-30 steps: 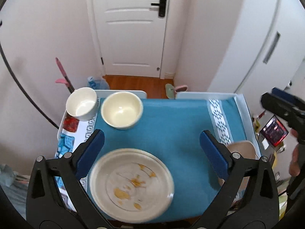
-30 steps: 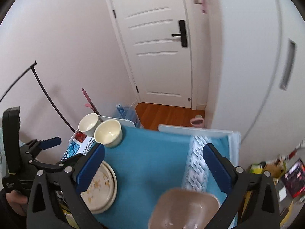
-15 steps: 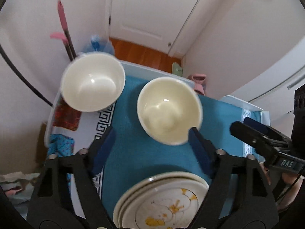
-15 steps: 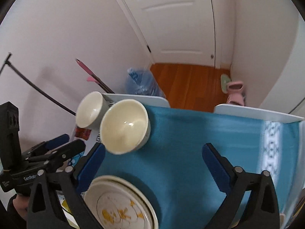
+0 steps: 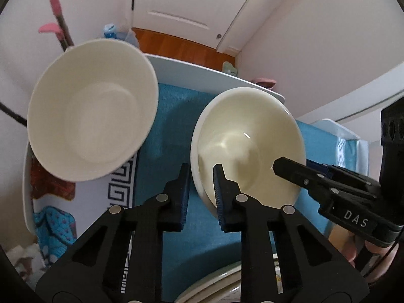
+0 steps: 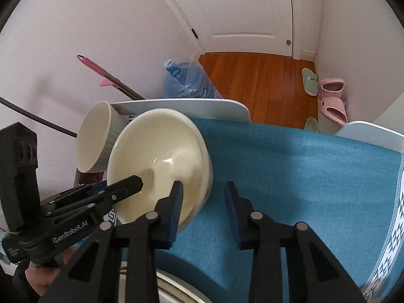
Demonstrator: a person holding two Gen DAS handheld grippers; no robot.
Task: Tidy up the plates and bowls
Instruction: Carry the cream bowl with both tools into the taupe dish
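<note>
A cream bowl (image 5: 248, 146) sits on the blue tablecloth (image 5: 166, 131); it also shows in the right wrist view (image 6: 156, 161). My left gripper (image 5: 200, 189) straddles its near-left rim, one finger outside, one inside, jaws narrowed around the rim. My right gripper (image 6: 203, 202) straddles the bowl's right rim, jaws partly open with a gap on the outer side. A white bowl (image 5: 93, 121) stands to the left, also in the right wrist view (image 6: 97, 136). Plate rims (image 5: 214, 285) show at the near edge.
A white tray edge (image 5: 202, 75) borders the table's far side. A water bottle (image 6: 186, 80), a pink-handled mop (image 6: 101, 73) and slippers (image 6: 330, 96) are on the wooden floor beyond. A patterned cloth (image 5: 53, 227) lies at the table's left.
Both grippers moved forward and down onto the cream bowl. The left jaws narrowed around its rim; the right jaws narrowed around the opposite rim. The plates slid out of view below.
</note>
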